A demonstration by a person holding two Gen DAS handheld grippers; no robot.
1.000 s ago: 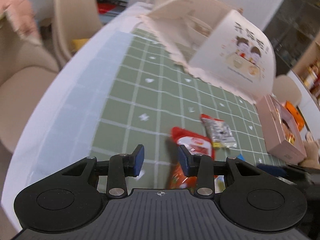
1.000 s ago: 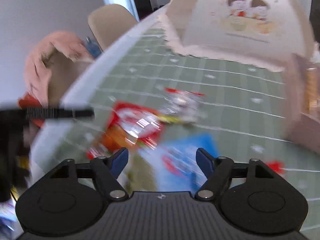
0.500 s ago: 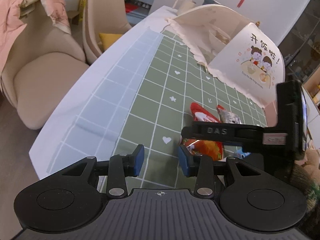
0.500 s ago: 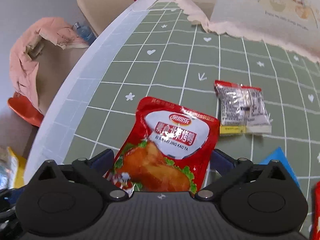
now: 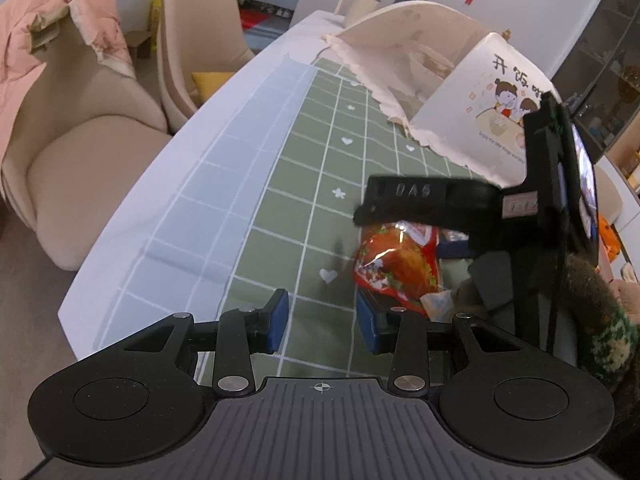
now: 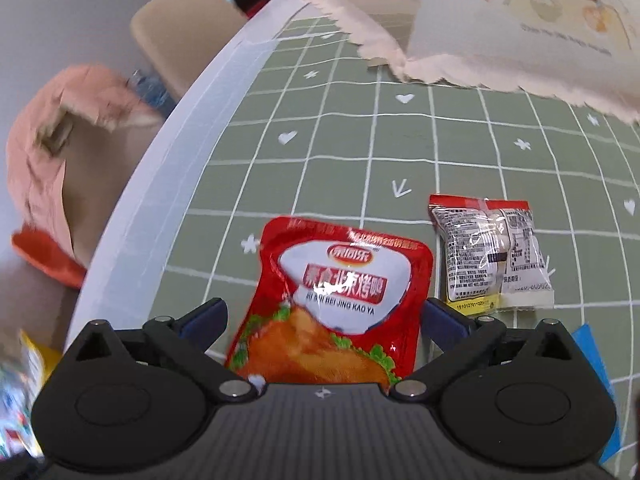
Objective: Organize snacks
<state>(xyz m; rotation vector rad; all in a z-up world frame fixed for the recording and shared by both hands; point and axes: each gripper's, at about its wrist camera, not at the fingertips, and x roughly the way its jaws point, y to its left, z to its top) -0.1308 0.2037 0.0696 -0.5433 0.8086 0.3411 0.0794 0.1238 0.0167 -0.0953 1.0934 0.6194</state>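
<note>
A red roast-duck snack packet (image 6: 332,304) lies on the green checked tablecloth (image 6: 340,160). My right gripper (image 6: 322,314) straddles it, open wide. Its blue pads stand clear of the packet's two sides, and the packet's near end is hidden under the gripper body. A grey-and-clear packet (image 6: 492,256) lies just right of the red one. In the left wrist view the same red packet (image 5: 396,264) shows under the right tool's black housing (image 5: 424,196). My left gripper (image 5: 323,324) hovers to its left, partly open with nothing between its pads.
A white dome food cover (image 5: 472,120) with a cartoon print stands at the back of the table. A blue packet (image 6: 592,360) lies at the right. The table's edge (image 5: 180,208) curves along the left, with beige chairs (image 5: 80,160) and a pink jacket (image 5: 40,40) beyond.
My right gripper's jaws have spread wide and come down around the red packet. The left gripper has drawn back to the left, and the right tool has come into its view.
</note>
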